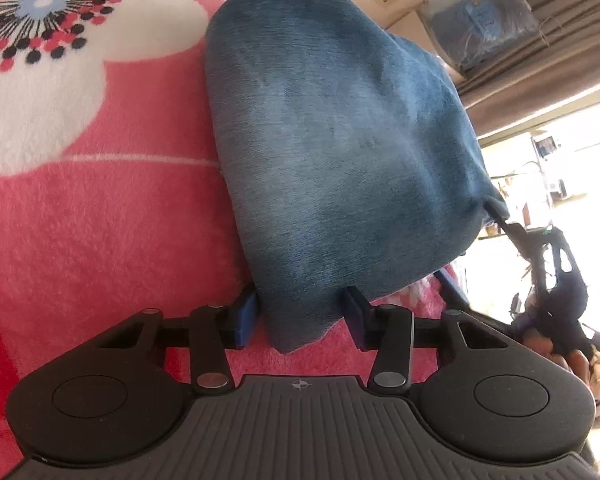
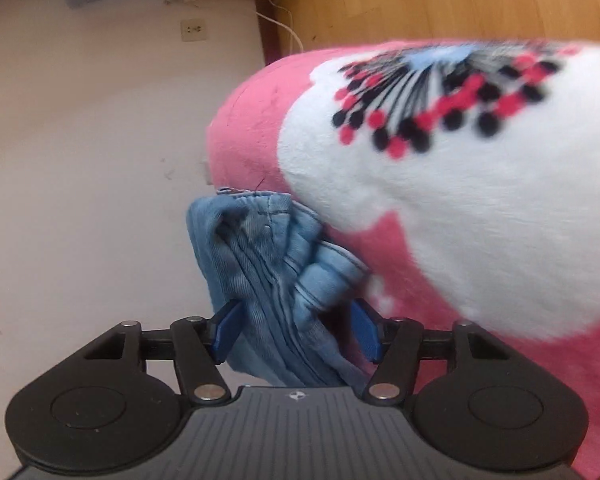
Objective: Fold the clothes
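The jeans (image 1: 332, 152) hung raised above the pink blanket (image 1: 100, 240), probably so one half could fold over. The left gripper (image 1: 302, 316) had its fingers clamped on one corner. The right gripper (image 2: 296, 332) pinched the bunched waistband (image 2: 276, 248).

I'm seeing the blue denim garment (image 1: 332, 148) hanging stretched and lifted, its bunched, seamed end (image 2: 276, 276) draping beside the pink blanket's (image 1: 100, 240) edge.
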### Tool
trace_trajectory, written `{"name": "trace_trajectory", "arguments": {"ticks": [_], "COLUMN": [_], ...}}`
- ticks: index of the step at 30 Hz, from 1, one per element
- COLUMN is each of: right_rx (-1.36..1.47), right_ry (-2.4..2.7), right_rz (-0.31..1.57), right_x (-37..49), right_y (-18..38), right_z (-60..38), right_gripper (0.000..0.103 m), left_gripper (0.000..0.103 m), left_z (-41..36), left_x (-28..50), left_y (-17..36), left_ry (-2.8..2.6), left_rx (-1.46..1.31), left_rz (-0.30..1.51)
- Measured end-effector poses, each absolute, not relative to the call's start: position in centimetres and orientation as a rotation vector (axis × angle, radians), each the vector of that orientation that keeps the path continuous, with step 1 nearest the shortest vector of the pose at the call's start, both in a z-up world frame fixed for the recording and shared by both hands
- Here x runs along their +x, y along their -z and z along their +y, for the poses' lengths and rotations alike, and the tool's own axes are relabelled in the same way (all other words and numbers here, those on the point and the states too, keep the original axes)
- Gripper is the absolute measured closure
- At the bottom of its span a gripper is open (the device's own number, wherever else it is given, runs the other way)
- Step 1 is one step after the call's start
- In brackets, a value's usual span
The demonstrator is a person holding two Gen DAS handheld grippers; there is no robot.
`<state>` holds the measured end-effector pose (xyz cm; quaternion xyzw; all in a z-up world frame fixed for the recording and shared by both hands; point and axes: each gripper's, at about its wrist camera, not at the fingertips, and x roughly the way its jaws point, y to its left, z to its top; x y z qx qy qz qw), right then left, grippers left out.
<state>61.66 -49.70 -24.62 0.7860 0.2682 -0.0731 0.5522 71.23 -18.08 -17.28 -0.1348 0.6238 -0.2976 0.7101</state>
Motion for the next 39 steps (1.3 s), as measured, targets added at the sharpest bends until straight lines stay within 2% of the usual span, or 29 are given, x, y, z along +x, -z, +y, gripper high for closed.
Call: {"name": "trace_trajectory", "arguments": {"ticks": [3, 7, 10, 12, 14, 15, 16, 17, 18, 19, 22, 24, 26, 28, 33, 39], "right_rx": [1.923, 1.923, 1.873, 1.802, 1.765, 1.728, 1.692, 1.616, 1.530, 1.444, 1.339, 1.522, 1.666, 1.583, 1.614, 1.665], "right_ry": [0.199, 0.206, 0.210, 0.229, 0.248, 0.251, 0.253, 0.219, 0.177, 0.136, 0.148, 0.226, 0.199, 0.187, 0.173, 0.156], "right_rz": [0.582, 0.521, 0.541, 0.578, 0.585, 0.584, 0.584, 0.575, 0.563, 0.551, 0.542, 0.567, 0.514, 0.525, 0.527, 0.528], "right_x": [62.1, 62.1, 62.8, 63.6, 64.1, 64.4, 64.7, 64.5, 64.1, 63.8, 62.4, 61.4, 60.6, 60.9, 61.0, 61.2], "right_y": [25.3, 24.5, 24.4, 24.0, 22.8, 21.8, 20.8, 19.5, 18.1, 16.8, 17.4, 21.4, 23.1, 22.1, 22.8, 23.9], "right_z": [-50.1, -50.8, -51.0, -51.0, -50.4, -50.1, -49.8, -49.3, -48.8, -48.4, -48.0, -49.2, -49.6, -49.1, -48.8, -48.5], "right_gripper": [0.033, 0.033, 0.028, 0.028, 0.028, 0.030, 0.044, 0.054, 0.061, 0.063, 0.065, 0.065, 0.064, 0.061, 0.069, 0.068], "left_gripper": [0.055, 0.054, 0.054, 0.057, 0.064, 0.065, 0.066, 0.067, 0.067, 0.068, 0.068, 0.066, 0.060, 0.060, 0.079, 0.079], "left_z": [-17.9, -17.8, -17.7, -18.0, -18.7, -19.0, -19.0, -18.9, -18.8, -18.7, -18.3, -18.0, -17.5, -17.3, -17.5, -15.5], "left_x": [71.2, 71.3, 71.2, 71.0, 70.5, 70.2, 70.2, 70.4, 70.5, 70.6, 70.9, 71.3, 71.8, 72.2, 71.9, 73.2], "left_y": [17.4, 17.6, 17.7, 17.5, 17.0, 16.8, 16.7, 16.8, 16.8, 16.9, 17.1, 17.3, 17.6, 18.0, 16.9, 16.1], "left_ry": [0.668, 0.676, 0.704, 0.707, 0.737, 0.751, 0.756, 0.756, 0.757, 0.758, 0.769, 0.775, 0.763, 0.740, 0.745, 0.765], "left_rx": [-0.304, -0.290, -0.266, -0.233, -0.148, -0.109, -0.098, -0.103, -0.108, -0.112, -0.126, -0.168, -0.242, -0.305, -0.251, -0.190], "left_rz": [1.386, 1.386, 1.381, 1.362, 1.323, 1.302, 1.297, 1.302, 1.307, 1.313, 1.326, 1.347, 1.378, 1.399, 1.360, 1.349]}}
